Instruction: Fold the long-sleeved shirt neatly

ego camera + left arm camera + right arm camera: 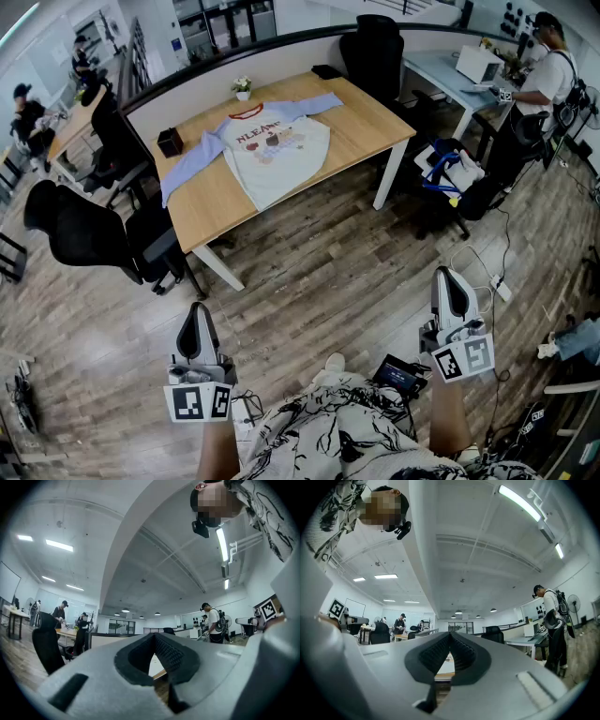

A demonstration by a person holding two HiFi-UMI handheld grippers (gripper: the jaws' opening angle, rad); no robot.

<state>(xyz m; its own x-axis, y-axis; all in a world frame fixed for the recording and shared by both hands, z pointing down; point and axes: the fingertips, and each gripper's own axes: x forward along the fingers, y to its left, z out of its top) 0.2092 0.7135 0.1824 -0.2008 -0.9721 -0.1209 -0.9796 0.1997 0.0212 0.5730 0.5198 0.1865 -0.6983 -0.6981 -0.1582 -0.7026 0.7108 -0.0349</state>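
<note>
The long-sleeved shirt [275,148], white with lavender sleeves and a red collar, lies spread flat on the wooden table [370,117] across the room. Its hem hangs a little over the near table edge. My left gripper [196,311] is low at the left and my right gripper [450,277] low at the right, both over the wood floor and far from the table. Each points toward the table, shut with nothing between its jaws. In the left gripper view the left gripper [154,635] shows its pads together. The right gripper [449,633] looks the same in the right gripper view.
A small black box [170,142] and a potted flower [243,88] stand on the table's far side. Black office chairs [84,236] crowd its left end and another chair [373,52] sits behind it. Bags [450,173] and cables [487,272] lie on the floor at the right, near a person [534,89] at a desk.
</note>
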